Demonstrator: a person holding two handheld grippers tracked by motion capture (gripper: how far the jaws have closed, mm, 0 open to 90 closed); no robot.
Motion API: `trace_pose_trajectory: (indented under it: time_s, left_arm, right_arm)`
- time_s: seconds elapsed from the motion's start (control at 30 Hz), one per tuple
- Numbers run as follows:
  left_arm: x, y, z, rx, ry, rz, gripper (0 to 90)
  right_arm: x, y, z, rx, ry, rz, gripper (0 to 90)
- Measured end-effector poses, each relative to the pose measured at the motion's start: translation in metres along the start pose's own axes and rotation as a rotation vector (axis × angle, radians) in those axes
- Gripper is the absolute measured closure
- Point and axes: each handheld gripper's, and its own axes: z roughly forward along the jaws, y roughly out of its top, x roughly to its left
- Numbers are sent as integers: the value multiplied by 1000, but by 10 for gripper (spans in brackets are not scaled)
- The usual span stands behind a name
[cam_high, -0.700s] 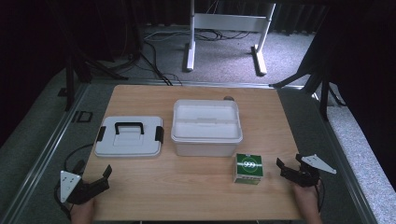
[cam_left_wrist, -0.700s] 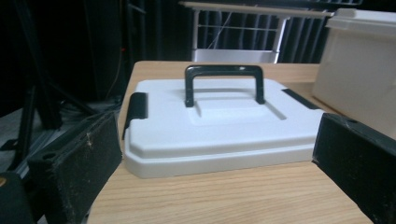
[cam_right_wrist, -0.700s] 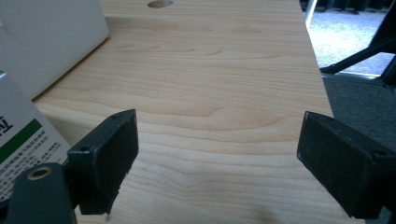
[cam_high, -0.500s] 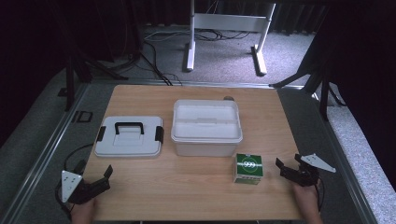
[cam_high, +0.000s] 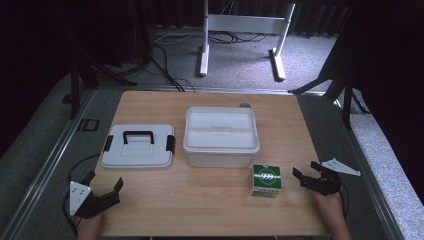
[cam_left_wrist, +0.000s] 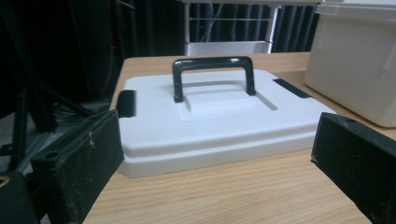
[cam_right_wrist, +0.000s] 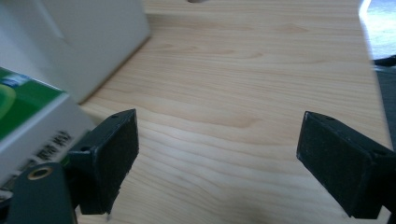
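We hold the left gripper (cam_high: 104, 194) with its fingers (cam_left_wrist: 79, 161) spread wide and empty, low over the near edge of the light wooden worktop (cam_high: 210, 210). In the left gripper view they frame the flat white plastic lid with a black carry handle (cam_left_wrist: 212, 112), which lies just ahead of them. We judge that this aim sets up a grasp on the lid. The black handle (cam_left_wrist: 212, 74) stands upright in the lid's middle, and a black latch sits at each short end.

We hold the right gripper (cam_high: 307, 176) the same way: fingers (cam_right_wrist: 109, 156) apart, nothing between them, bare wood ahead. The small green-and-white cardboard carton (cam_high: 266, 181) stands just beside its left finger, not touched.

We take the open white rectangular plastic storage box (cam_high: 221, 136) as the landmark. The lid lies flat to its left, close by but apart, handle up, presumably taken off to clear the opening. The carton stands just in front of the box's right corner, within short reach of the right gripper, so it is probably the item to load. The carton's top carries "999" in white on green; the small print on its side is too blurred to read.
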Motion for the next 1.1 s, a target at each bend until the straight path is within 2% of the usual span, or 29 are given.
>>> trace_pose_trajectory:
  time_s: [0.1,0.17,0.27,0.3,0.43,0.47,0.5,0.53,0.6,1.1]
  left_arm:
    - [1,0,0,4,-12,-5,19]
    - [1,0,0,5,-22,-9,18]
    - [1,0,1,6,-16,-4,18]
    - [0,0,0,1,-10,1,18]
    - [1,0,0,1,-17,-3,18]
    - [1,0,1,14,-30,-6,18]
    - [1,0,1,15,-33,-3,18]
    - [1,0,2,20,-40,-2,18]
    - [0,0,3,27,-41,5,18]
    - [0,0,3,35,-49,8,19]
  right_arm:
    - [1,5,0,-5,1,-11,131]
    - [3,14,1,-3,34,-34,131]
    - [6,21,1,-10,45,-47,132]
    - [7,28,1,-18,74,-52,132]
    - [9,35,2,-17,93,-67,132]
    - [11,39,2,-21,96,-78,132]
    - [15,48,3,-20,118,-105,132]
    - [17,52,3,-22,113,-115,132]
    - [20,60,3,-18,145,-126,132]
    - [46,116,10,5,251,-261,135]
